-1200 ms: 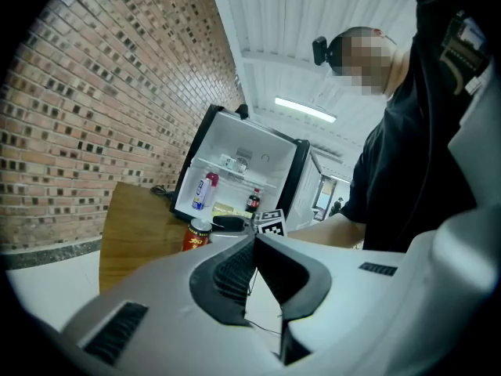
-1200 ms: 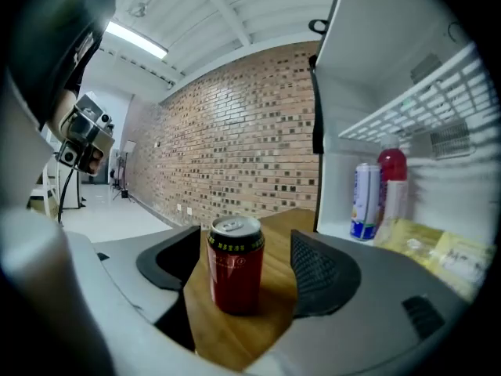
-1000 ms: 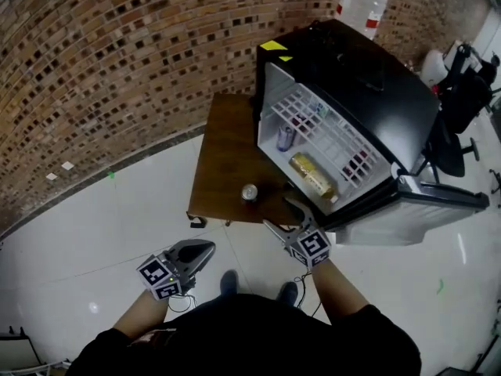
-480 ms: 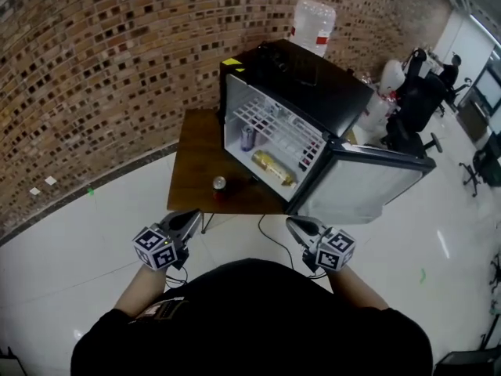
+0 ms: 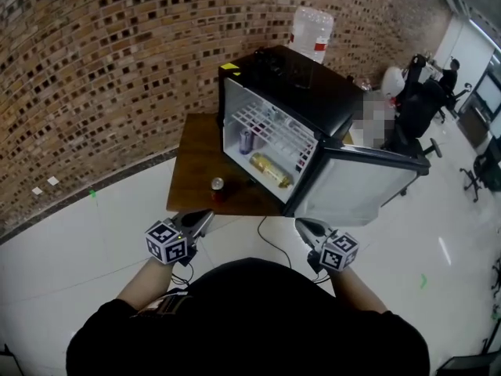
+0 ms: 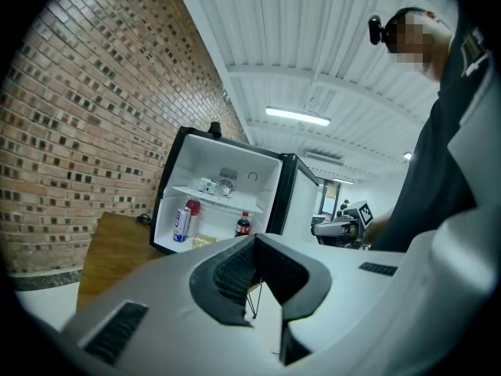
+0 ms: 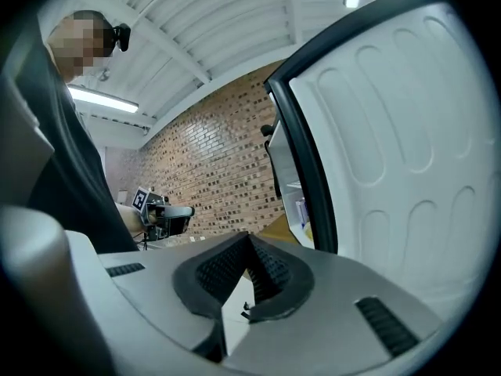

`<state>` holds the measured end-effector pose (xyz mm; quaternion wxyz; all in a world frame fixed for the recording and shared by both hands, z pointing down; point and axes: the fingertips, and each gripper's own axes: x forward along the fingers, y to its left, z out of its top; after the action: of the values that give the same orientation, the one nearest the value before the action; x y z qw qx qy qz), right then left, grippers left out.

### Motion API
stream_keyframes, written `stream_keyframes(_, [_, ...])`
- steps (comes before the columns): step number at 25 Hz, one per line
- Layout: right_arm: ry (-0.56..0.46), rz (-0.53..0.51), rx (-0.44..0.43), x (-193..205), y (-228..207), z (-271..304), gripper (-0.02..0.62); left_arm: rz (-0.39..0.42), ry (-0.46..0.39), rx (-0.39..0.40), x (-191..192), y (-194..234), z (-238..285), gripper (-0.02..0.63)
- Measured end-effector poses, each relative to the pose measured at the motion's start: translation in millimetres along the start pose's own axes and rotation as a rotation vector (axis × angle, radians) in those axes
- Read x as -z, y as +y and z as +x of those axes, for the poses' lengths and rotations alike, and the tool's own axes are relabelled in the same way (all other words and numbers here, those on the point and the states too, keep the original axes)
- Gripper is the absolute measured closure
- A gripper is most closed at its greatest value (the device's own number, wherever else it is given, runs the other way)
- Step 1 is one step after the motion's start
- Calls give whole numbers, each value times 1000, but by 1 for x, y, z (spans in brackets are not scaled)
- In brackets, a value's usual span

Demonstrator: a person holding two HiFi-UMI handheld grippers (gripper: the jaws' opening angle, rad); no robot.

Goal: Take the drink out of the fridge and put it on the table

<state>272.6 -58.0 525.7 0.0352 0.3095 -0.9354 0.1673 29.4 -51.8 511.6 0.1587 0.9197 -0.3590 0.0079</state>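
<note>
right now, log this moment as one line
fridge door open | can on table | left tongs shut, empty | right tongs shut, empty

No readable words or numbers anywhere. Only square black-and-white codes, on the cubes of left gripper (image 5: pixel 202 216) and right gripper (image 5: pixel 304 225). Print on the can (image 6: pixel 182 223) and red label on the bottle (image 6: pixel 243 225) in the fridge (image 6: pixel 266 180) too small to read, perhaps cola. Yellow note (image 5: pixel 229 66) on top: nothing legible.

Labels on drinks (image 6: pixel 182 223) in the fridge (image 6: pixel 235 153) are illegible.
</note>
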Motion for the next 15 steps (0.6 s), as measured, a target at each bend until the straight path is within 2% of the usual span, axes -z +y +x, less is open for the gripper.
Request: stream_keyframes(15, [-4,-21,-13,-1,7,9,600,4,1,-23,4,1,-19,612])
